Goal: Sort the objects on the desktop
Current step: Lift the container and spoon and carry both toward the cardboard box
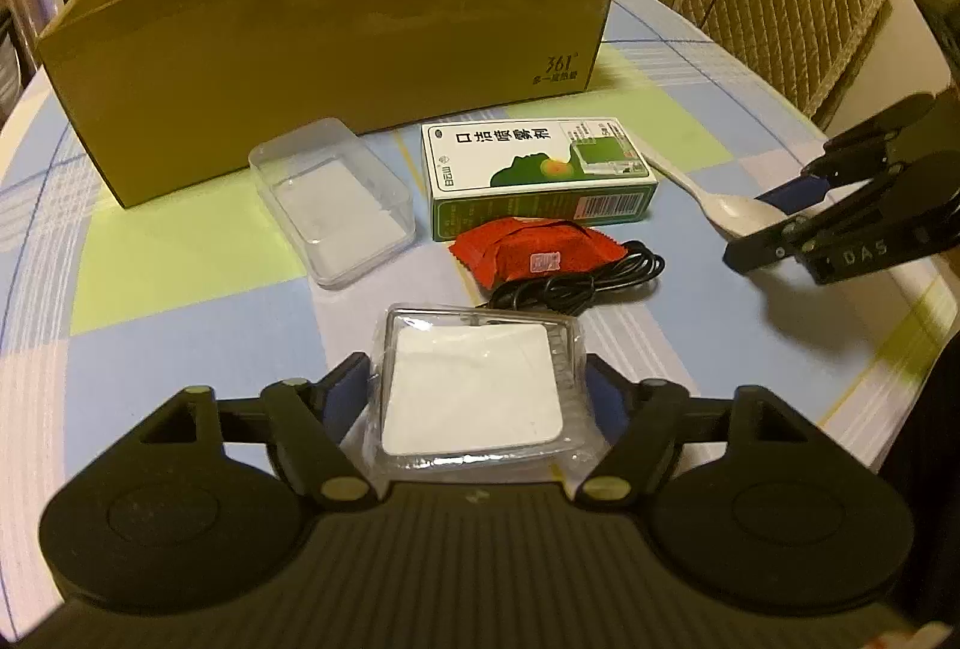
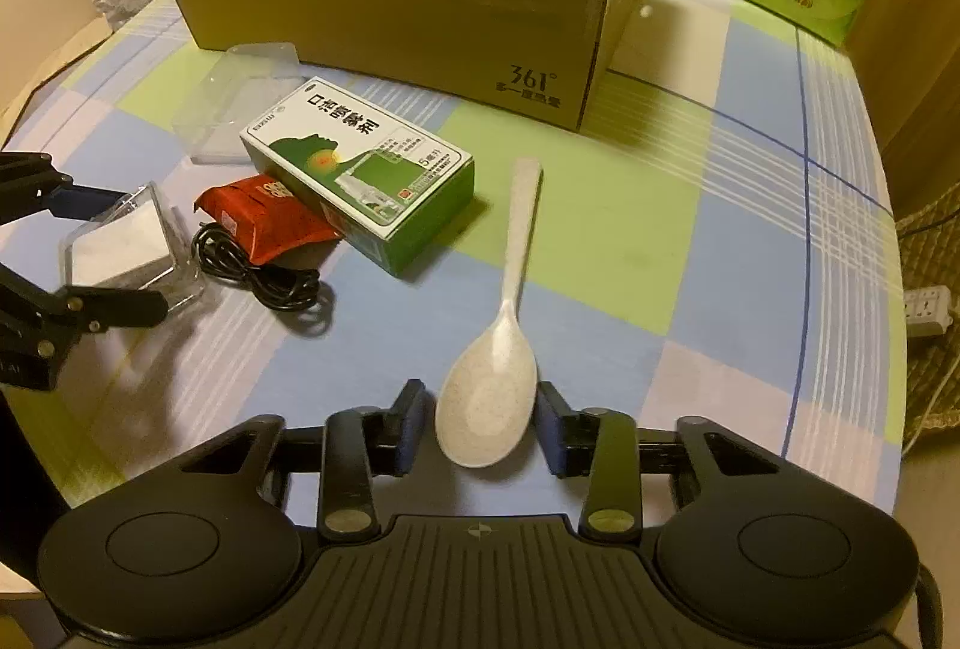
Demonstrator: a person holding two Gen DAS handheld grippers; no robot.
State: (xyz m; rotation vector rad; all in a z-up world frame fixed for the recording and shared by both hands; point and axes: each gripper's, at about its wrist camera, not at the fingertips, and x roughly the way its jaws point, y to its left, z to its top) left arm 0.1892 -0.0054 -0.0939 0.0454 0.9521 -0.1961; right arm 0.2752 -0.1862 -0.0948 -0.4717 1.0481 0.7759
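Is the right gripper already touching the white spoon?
Cannot tell. In the right wrist view the right gripper brackets the spoon bowl; any gap is too thin to judge.

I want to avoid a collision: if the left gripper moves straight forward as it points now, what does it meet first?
The left gripper already brackets the small clear case; beyond it, the black cable probably comes first, then the red packet.

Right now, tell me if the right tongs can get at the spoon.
Probably yes. The right tongs stand open with the spoon bowl already between the fingers, lying flat on the tablecloth; nothing sits between them, and the green box lies well clear.
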